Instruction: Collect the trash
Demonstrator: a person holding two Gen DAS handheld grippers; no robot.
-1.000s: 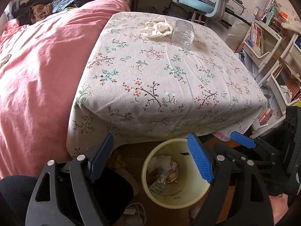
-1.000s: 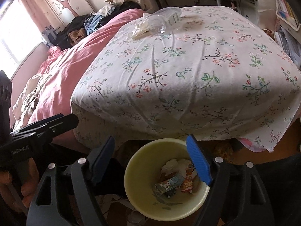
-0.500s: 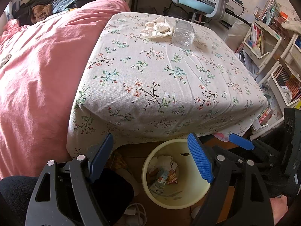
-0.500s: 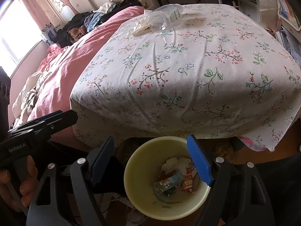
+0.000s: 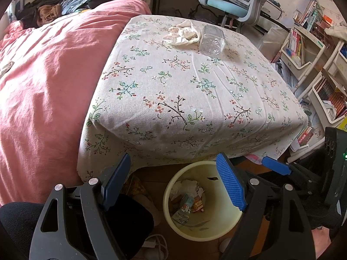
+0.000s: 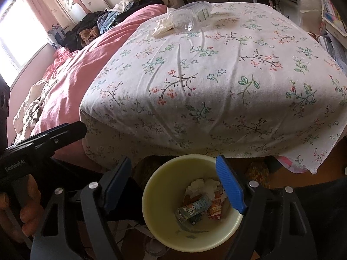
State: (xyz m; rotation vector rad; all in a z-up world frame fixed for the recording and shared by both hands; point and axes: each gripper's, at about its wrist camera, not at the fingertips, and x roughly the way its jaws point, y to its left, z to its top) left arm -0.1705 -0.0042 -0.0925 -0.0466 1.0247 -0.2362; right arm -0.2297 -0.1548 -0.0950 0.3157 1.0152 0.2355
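Both claws have barely shifted since the earlier frames. The left claw (image 5: 173, 182) and right claw (image 6: 174, 183) hang spread apart, holding nothing, over the bin (image 5: 225, 227). A bottle (image 5: 211, 40) and tissue (image 5: 183, 33) lie on the worktop's (image 5: 195, 91) far side.

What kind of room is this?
Most likely a bedroom that doubles as a study: a bed with a pink duvet, an office chair and shelves of books beside the cloth-covered table.
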